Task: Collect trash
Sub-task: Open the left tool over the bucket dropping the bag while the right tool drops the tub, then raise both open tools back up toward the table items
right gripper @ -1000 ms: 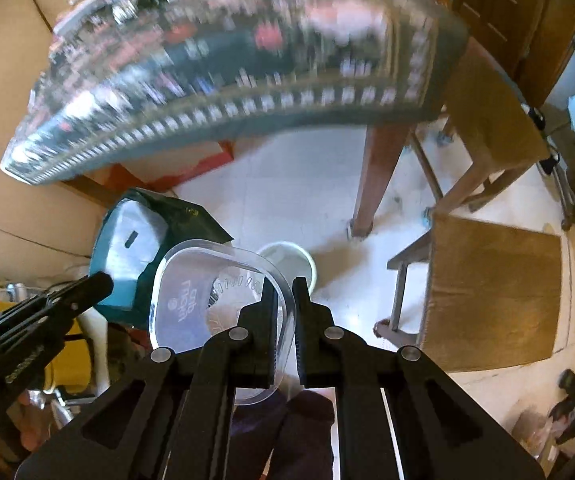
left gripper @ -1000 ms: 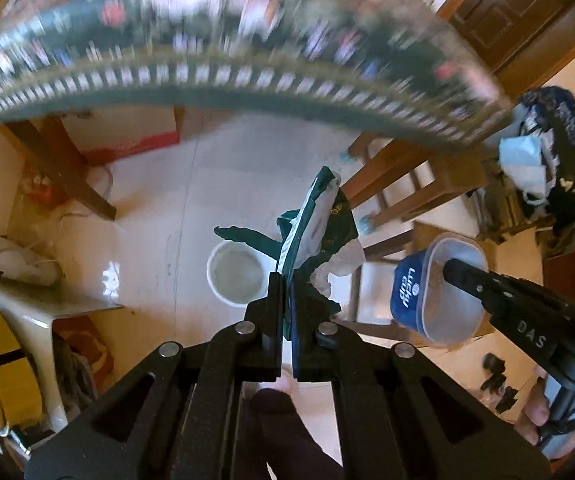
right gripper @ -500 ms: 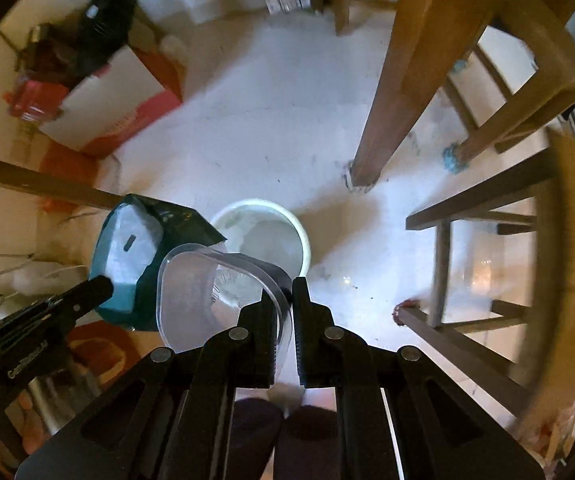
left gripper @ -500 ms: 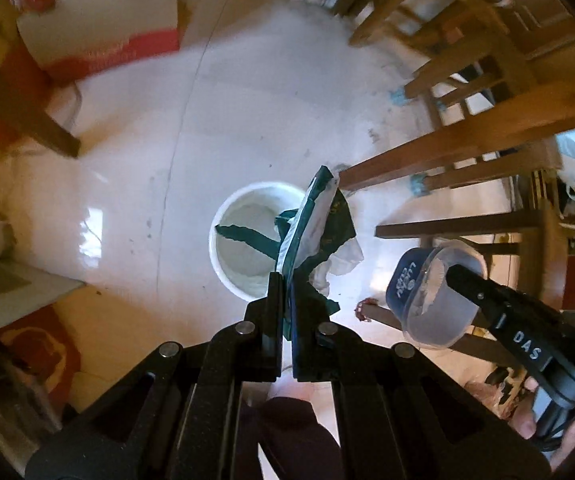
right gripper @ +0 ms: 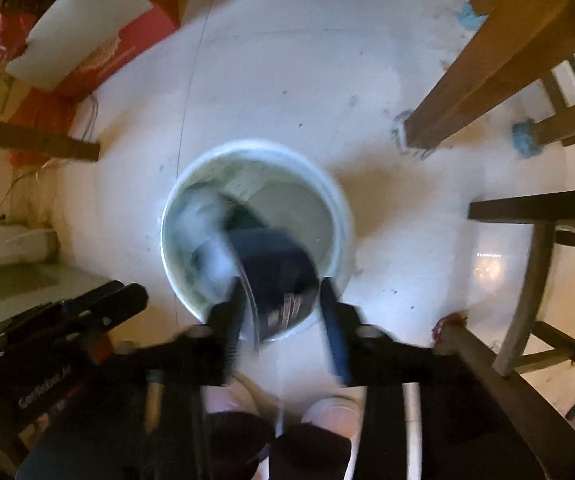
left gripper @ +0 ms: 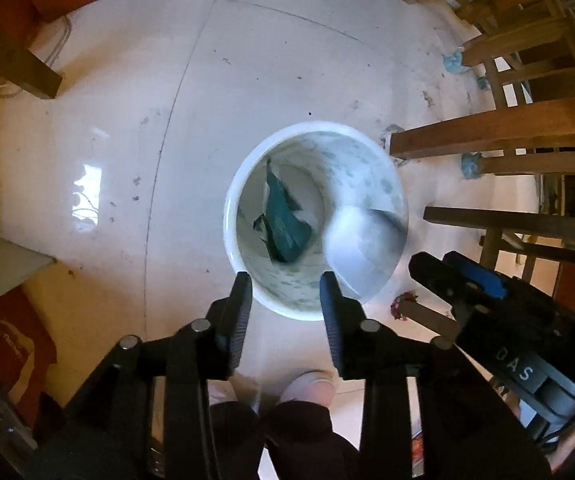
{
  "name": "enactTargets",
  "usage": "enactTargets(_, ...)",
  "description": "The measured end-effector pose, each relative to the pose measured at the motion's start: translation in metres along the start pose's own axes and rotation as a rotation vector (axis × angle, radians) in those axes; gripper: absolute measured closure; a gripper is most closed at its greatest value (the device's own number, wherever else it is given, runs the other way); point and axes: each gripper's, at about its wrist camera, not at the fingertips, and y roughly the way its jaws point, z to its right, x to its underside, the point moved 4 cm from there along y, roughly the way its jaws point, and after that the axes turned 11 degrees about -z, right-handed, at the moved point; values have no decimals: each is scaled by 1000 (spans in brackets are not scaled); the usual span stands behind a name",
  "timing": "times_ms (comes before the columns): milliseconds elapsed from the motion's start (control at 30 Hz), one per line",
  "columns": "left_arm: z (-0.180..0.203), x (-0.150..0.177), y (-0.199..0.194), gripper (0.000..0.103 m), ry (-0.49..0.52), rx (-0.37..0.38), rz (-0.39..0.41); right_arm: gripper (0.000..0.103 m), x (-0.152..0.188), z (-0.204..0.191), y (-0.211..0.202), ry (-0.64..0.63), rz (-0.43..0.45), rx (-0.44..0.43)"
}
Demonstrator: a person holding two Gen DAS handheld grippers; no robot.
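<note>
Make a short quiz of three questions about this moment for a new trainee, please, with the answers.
1. True or false: the green wrapper lies inside the white bin.
2. The jaws of the left gripper have just been opening. What is between them now? A) the wrapper B) a cup C) nothing
3. Where is the plastic cup in relation to the right gripper?

Key
1. True.
2. C. The fingers stand apart above the bin's near rim, with nothing between them.
3. It is blurred, between the parted fingers at the bin's mouth; those jaws have also just been opening. Whether a finger touches it cannot be told.
</note>
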Motion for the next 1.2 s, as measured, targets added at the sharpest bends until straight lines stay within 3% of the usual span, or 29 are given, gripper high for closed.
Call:
enactTargets(167, -1, 9, -27, 70, 29, -35, 27, 62, 8, -3, -20, -5, -6, -6)
enactTargets(333, 14, 23, -79, 70, 49, -41, 66, 62, 21, -15, -62, 3, 14, -37)
enactTargets(500, 37, 48, -151, 70, 75, -41, 120, 62, 41, -24, -130, -1, 64, -36)
enactTargets(833, 87, 106, -318, 70, 113, -18, 263, 62, 90, -45, -309, -7, 232, -28)
enactTargets(1200, 125, 171, -506, 70, 212, -35, 517, 62, 148, -90, -485, -59, 475, -15)
